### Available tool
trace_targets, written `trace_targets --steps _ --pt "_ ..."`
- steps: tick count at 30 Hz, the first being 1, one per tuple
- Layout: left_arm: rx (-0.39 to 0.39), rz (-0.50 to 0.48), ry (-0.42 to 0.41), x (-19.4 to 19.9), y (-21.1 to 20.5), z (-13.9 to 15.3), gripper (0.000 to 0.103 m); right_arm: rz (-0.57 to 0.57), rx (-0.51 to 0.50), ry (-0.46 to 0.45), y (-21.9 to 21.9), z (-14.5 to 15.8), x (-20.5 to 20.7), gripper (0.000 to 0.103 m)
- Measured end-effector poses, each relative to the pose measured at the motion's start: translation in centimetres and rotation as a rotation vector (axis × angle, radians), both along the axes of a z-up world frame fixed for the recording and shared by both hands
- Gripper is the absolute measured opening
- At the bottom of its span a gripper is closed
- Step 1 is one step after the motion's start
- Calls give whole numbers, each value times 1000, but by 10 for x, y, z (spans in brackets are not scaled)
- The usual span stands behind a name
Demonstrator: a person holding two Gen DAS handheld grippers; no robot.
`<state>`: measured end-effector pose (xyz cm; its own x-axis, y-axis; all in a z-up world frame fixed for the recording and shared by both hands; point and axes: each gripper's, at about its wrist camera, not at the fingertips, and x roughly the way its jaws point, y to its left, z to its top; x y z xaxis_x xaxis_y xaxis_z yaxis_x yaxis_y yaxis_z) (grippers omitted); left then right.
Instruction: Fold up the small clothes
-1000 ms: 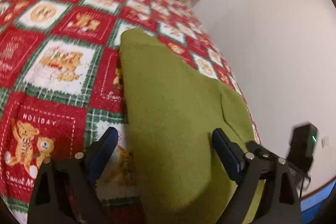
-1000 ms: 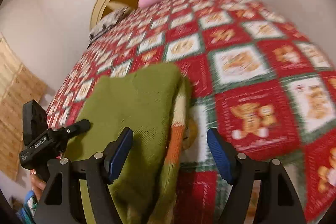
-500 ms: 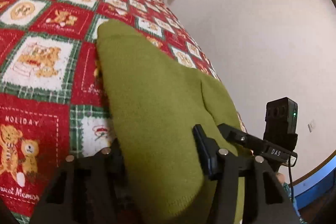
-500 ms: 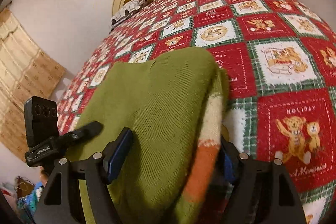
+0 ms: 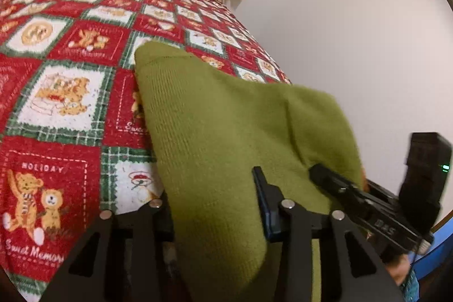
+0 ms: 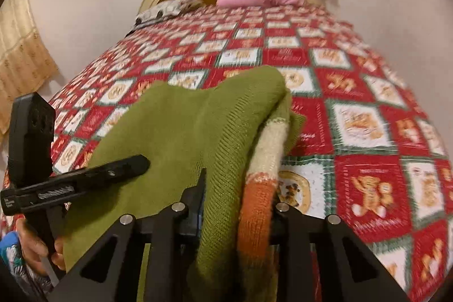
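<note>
Left wrist view: the left gripper (image 5: 212, 205) is clamped on the green sweater (image 5: 220, 126), lifted over the holiday bedspread (image 5: 65, 92).

Right wrist view: the right gripper (image 6: 237, 197) pinches the sweater's striped edge (image 6: 254, 205); the left gripper (image 6: 85, 180) grips beside it.

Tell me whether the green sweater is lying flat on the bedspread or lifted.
Partly lifted. The left gripper and right gripper are each shut on the green sweater's near edge, raising it; its far end rests on the bedspread.
</note>
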<state>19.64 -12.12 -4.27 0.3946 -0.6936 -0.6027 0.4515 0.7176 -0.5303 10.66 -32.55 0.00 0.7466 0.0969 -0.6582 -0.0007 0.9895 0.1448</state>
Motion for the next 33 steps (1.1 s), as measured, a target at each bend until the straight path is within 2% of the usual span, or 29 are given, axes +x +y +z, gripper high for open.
trace_targets --steps 7,15,25,33 --pt "20 -41 -161 -60 7 56 40 -72 -91 -167 33 55 -82 26" --pt "20 -150 -229 -128 1 96 40 -168 -46 -261 43 95 -188 26" --pt "22 -342 -287 -210 -49 120 39 -328 -77 -290 17 112 -310 26" --pt "38 -442 -311 -265 -92 126 39 -425 -106 -290 -3 114 -377 26"
